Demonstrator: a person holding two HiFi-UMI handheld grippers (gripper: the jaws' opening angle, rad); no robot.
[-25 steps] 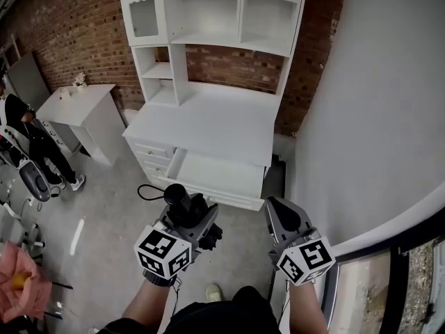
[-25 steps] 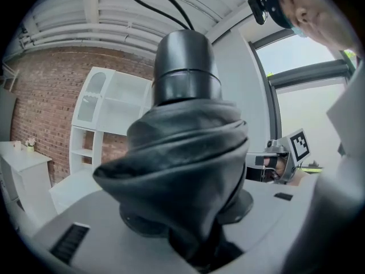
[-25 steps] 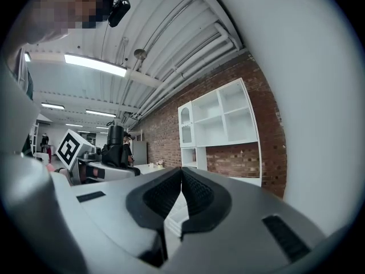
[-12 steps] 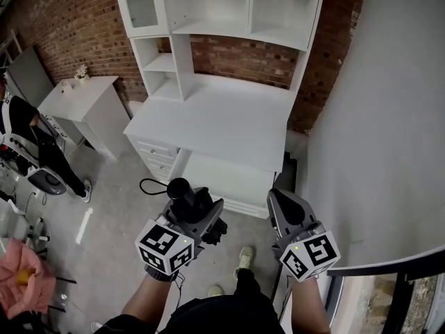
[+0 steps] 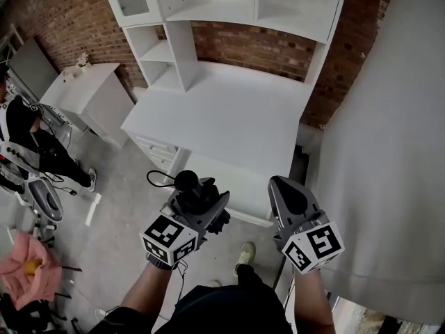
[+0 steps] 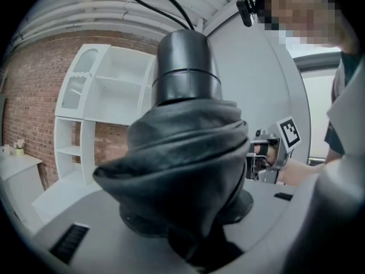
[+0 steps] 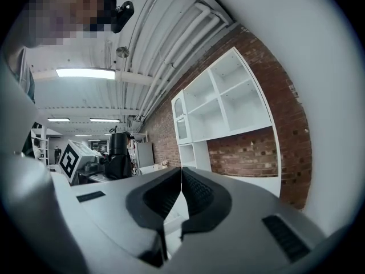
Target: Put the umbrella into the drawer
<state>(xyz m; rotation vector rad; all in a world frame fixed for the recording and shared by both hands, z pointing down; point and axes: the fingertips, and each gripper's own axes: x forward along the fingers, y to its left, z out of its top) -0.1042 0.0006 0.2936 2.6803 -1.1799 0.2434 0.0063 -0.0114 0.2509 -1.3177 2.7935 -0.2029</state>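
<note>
A folded black umbrella (image 5: pixel 197 199), its round handle and wrist loop pointing forward, sits between the jaws of my left gripper (image 5: pixel 203 207), which are shut on its bunched fabric. It fills the left gripper view, umbrella (image 6: pixel 182 153) standing up from the left gripper (image 6: pixel 188 224). My right gripper (image 5: pixel 286 195) is beside it, shut with nothing in it; its pads meet in the right gripper view (image 7: pixel 181 192). Both hang in front of the white desk (image 5: pixel 222 113), over the front of its open drawer (image 5: pixel 245 216). The drawer's inside looks bare.
A white hutch with open shelves (image 5: pixel 208 5) stands on the desk against a brick wall. To the left are a small white cabinet (image 5: pixel 83 96), a person (image 5: pixel 28 138) and a pink object (image 5: pixel 28 270). A white wall (image 5: pixel 389 152) closes the right side.
Both grippers have travelled forward toward the desk and now hang at the open drawer's front. The umbrella has stayed in the left gripper; the right gripper has stayed shut.
</note>
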